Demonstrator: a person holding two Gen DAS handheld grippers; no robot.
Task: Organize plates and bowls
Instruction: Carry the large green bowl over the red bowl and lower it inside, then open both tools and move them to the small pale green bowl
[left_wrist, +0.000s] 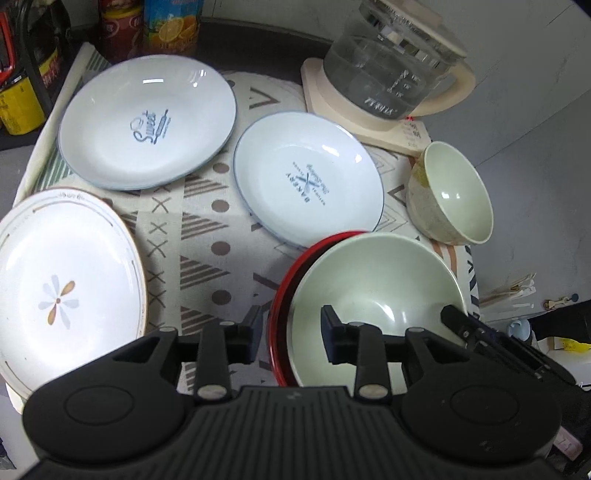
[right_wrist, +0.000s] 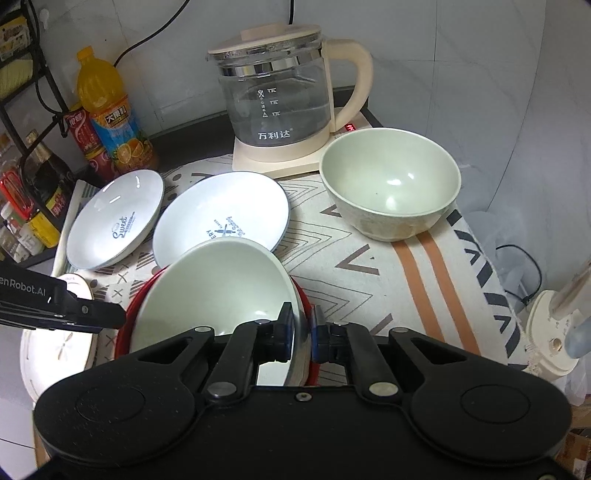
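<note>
On the counter sit three plates and three bowls, mouths upward. Right gripper fingers pinch the nested green bowl; left gripper fingers stand spread, straddling its rim.

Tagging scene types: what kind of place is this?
Likely a home kitchen counter: an electric glass kettle on its base, an orange juice bottle beside sauce bottles, and plates and bowls laid on a patterned cloth.
</note>
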